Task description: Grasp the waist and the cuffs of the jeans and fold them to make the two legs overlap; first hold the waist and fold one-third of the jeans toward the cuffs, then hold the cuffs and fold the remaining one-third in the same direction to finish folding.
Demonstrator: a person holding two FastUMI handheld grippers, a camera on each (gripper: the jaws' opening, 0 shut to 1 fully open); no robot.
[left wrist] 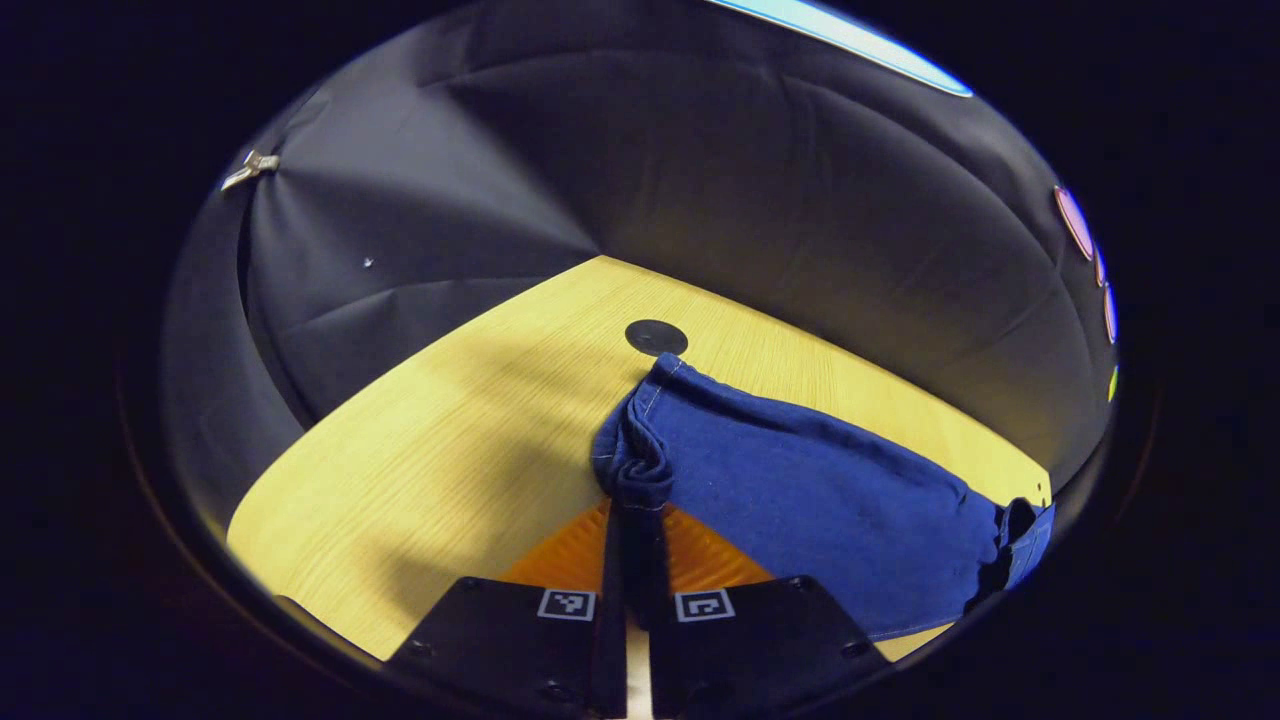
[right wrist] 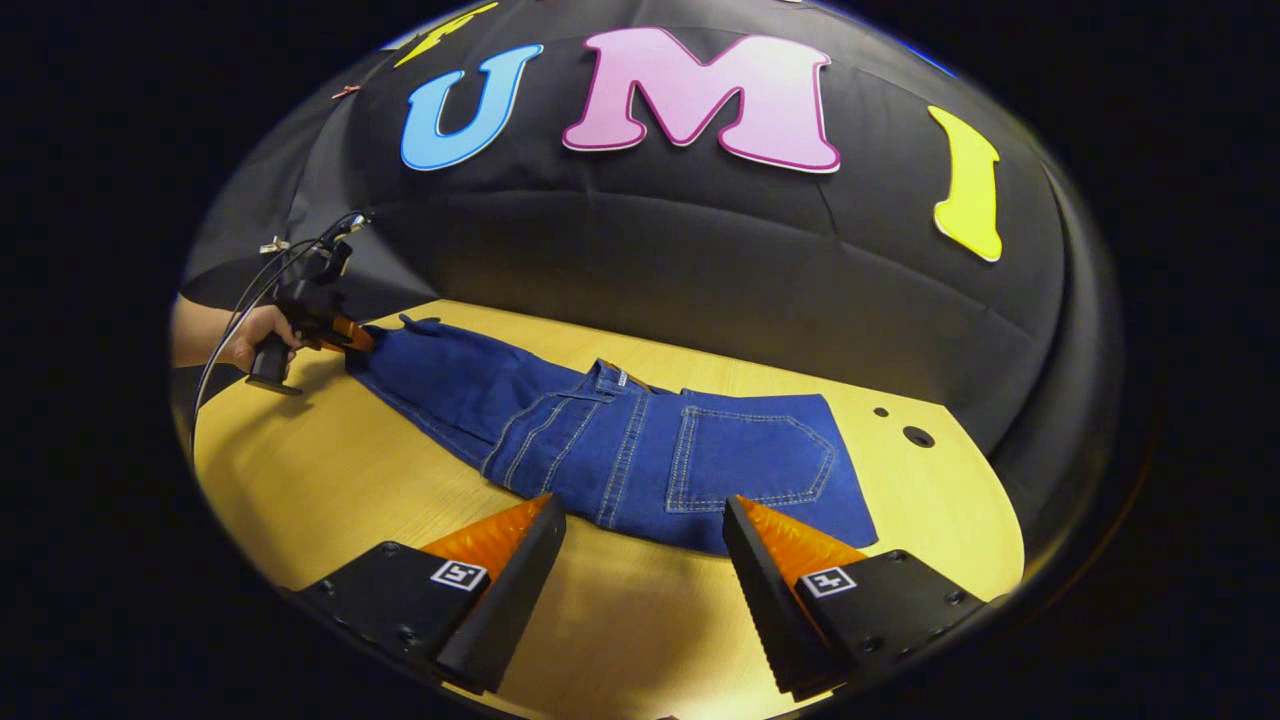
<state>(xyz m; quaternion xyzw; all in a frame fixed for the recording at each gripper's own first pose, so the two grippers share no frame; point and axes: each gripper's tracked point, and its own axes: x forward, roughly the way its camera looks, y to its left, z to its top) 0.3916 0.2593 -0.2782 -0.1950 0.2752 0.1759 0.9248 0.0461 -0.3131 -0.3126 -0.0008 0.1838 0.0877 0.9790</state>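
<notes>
Each handheld gripper (right wrist: 640,520) carries black angular finger mounts, each with a small white square tag with black marks, and visible screws. The far left gripper (right wrist: 345,335) has a black handle with thin cables looping up from it. The hand (right wrist: 255,335) gripping that handle is bare to the forearm.

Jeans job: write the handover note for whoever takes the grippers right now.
Left gripper: shut on a bunched cuff end of the jeans; in the right gripper view a hand holds it at the far left of the table.
Right gripper: open, near the waist edge beside the back pocket, apparently not touching.
Jeans lie lengthwise and flat, legs seemingly already overlapped.
Left: grasp the waist, fold one-third toward the cuffs, then fold the cuff third over.
</notes>
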